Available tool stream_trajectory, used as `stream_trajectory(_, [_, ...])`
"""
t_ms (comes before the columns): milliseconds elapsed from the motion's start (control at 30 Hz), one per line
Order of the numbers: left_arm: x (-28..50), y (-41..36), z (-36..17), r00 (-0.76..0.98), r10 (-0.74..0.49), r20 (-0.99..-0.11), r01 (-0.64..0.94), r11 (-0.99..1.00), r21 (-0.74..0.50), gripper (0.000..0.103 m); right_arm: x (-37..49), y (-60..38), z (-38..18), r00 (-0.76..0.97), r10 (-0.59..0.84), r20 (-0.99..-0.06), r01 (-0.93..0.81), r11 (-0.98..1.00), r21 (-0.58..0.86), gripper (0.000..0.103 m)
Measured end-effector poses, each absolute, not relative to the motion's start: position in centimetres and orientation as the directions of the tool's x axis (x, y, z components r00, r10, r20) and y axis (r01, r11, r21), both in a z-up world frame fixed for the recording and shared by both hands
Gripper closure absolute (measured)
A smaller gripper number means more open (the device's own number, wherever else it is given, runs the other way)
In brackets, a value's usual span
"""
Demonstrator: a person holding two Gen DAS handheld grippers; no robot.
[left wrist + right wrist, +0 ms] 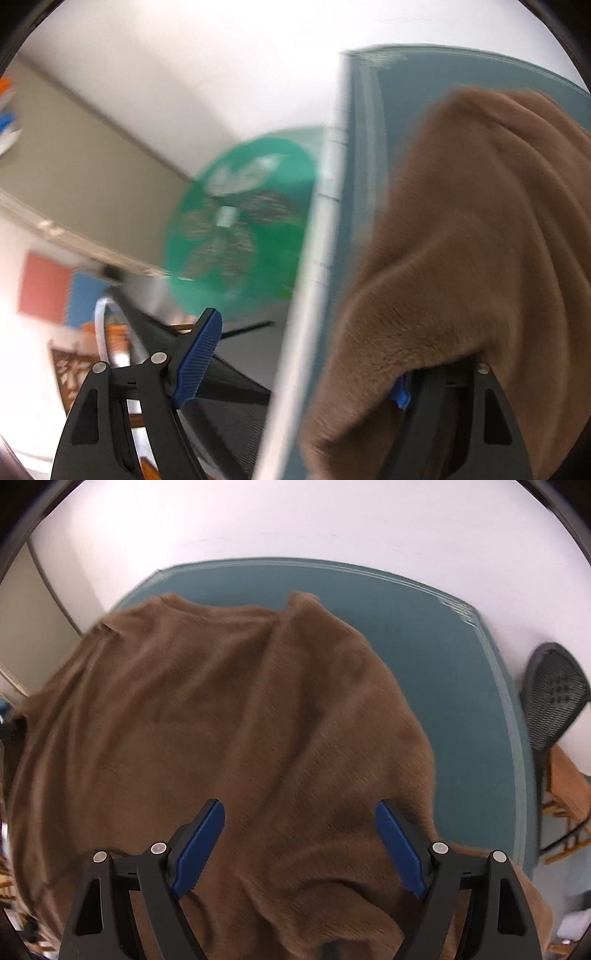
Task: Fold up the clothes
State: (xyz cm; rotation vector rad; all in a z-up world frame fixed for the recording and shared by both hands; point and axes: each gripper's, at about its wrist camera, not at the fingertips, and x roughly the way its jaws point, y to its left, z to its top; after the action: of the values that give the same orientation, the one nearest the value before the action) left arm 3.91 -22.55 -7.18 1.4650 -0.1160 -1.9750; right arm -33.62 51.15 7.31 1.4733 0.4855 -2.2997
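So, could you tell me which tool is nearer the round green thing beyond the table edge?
Left. The left tool straddles the table edge with the green disc just ahead; the right tool hovers over the brown garment, disc out of view.

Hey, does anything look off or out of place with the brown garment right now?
Yes. The brown garment is draped over one finger of the open left gripper, hiding most of its blue pad. Elsewhere it lies rumpled on the teal table.

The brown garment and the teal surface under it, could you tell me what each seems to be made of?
The brown garment looks like soft fleece or plush knit, matte, with a short fuzzy nap and loose folds. The teal surface seems to be a smooth mat or pad, possibly vinyl, with pale piping along its edge; the blur leaves that open.
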Motion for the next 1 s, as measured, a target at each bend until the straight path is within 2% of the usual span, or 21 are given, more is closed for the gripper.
stream_trajectory(133, [4.4, -26.1, -4.9, -0.166, -0.584, -0.795, 0.514, -0.739, 0.436, 0.021, -34.3, 52.4, 5.5, -0.437, -0.001, -0.900, 0.464, -0.857, -0.224, 0.016])
stream_trajectory(200, [4.1, -26.5, -4.5, -0.173, -0.592, -0.787, 0.482, -0.748, 0.456, 0.020, -35.5, 52.8, 4.6, -0.436, -0.011, -0.900, 0.458, -0.863, -0.212, 0.004])
stream_trajectory(267, [3.7, -26.0, -4.9, -0.165, -0.616, -0.770, 0.430, -0.748, 0.506, 0.021, -36.2, 52.6, 4.2, -0.494, 0.078, -0.866, 0.428, -0.845, -0.321, 0.003])
stream_trajectory(400, [3.5, -25.5, -6.0, -0.149, -0.627, -0.765, 0.364, -0.754, 0.547, 0.021, -37.2, 52.7, 4.6, -0.539, 0.109, -0.835, 0.438, -0.810, -0.389, 0.002])
stream_trajectory(467, [4.1, -25.6, -5.8, -0.152, -0.606, -0.781, 0.370, -0.768, 0.523, 0.021, -37.5, 52.5, 5.1, -0.571, 0.146, -0.808, 0.415, -0.798, -0.438, 0.002])
stream_trajectory(567, [4.8, -25.0, -5.3, -0.161, -0.576, -0.802, 0.376, -0.787, 0.490, 0.020, -38.4, 52.6, 6.4, -0.656, 0.264, -0.707, 0.322, -0.749, -0.579, 0.002])
stream_trajectory(633, [5.4, -24.6, -4.9, -0.165, -0.543, -0.823, 0.374, -0.807, 0.457, 0.020, -39.5, 53.3, 7.4, -0.663, 0.302, -0.685, 0.282, -0.747, -0.602, 0.002])
stream_trajectory(700, [6.3, -24.0, -4.4, -0.169, -0.539, -0.825, 0.375, -0.809, 0.452, 0.020, -40.5, 53.5, 9.0, -0.661, 0.298, -0.689, 0.267, -0.765, -0.586, 0.002])
stream_trajectory(767, [7.1, -23.3, -4.2, -0.172, -0.540, -0.824, 0.373, -0.810, 0.453, 0.020, -39.2, 53.1, 11.4, -0.687, 0.213, -0.694, 0.306, -0.782, -0.543, 0.002])
stream_trajectory(900, [8.4, -21.9, -3.9, -0.186, -0.537, -0.823, 0.356, -0.817, 0.453, 0.020, -33.8, 51.9, 13.7, -0.648, -0.001, -0.761, 0.501, -0.753, -0.426, 0.002])
stream_trajectory(1000, [9.2, -20.8, -3.8, -0.204, -0.531, -0.823, 0.331, -0.828, 0.452, 0.020, -30.4, 51.3, 12.5, -0.602, -0.025, -0.798, 0.612, -0.656, -0.441, 0.002])
